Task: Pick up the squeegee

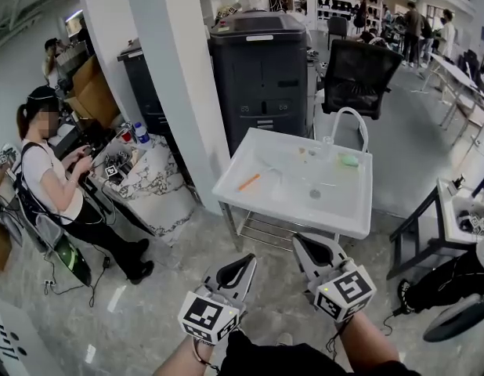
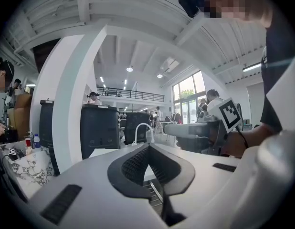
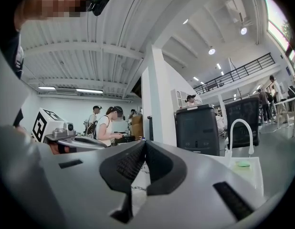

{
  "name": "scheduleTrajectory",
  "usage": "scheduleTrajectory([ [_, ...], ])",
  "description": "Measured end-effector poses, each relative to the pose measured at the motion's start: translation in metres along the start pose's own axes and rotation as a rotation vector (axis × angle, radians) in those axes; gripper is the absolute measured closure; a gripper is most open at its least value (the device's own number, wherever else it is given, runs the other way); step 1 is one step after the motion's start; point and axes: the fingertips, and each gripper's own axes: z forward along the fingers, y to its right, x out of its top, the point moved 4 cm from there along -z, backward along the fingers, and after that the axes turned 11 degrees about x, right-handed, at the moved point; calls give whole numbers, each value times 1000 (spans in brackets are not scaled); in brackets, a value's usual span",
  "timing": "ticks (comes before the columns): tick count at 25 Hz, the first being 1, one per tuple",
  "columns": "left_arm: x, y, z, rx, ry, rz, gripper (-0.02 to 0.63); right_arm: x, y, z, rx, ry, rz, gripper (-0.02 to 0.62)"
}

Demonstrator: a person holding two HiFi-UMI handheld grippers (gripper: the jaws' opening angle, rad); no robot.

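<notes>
White counter (image 1: 226,185) ahead, basin-topped, near rim facing both tongs. Open floor (image 1: 148,304) between that rim and the tongs. Left of the counter: white pillar (image 1: 179,77) close to its far-left corner, then a cluttered side table (image 1: 156,186) and a seated person (image 1: 58,182). Behind: black cabinet (image 1: 261,69), just beside the far rim; black office chair (image 1: 359,73) further back on the right. Right of the counter: dark frame stand (image 1: 418,237), with a gap of floor between. White faucet (image 1: 348,124) arching over the far-right rim.

Squeegee (image 1: 248,182) with orange handle lying flat in the left part of the basin, near the left rim, apart from the green sponge (image 1: 349,160) at the far right.

Left tongs (image 1: 243,265): held level, low and short of the counter, tips pressed together, nothing between, touching nothing. Right tongs (image 1: 308,245): level, just beside the left pair, closer to the near rim, fully closed and empty.
</notes>
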Motion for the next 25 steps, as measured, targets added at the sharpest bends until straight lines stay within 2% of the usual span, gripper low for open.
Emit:
scheduleTrajectory([
  [12, -10, -48, 10, -37, -3, -40, 591, -9, 6, 52, -17, -35, 11, 578],
  [25, -14, -129, 24, -78, -24, -42, 591, -12, 11, 134, -54, -49, 25, 578],
])
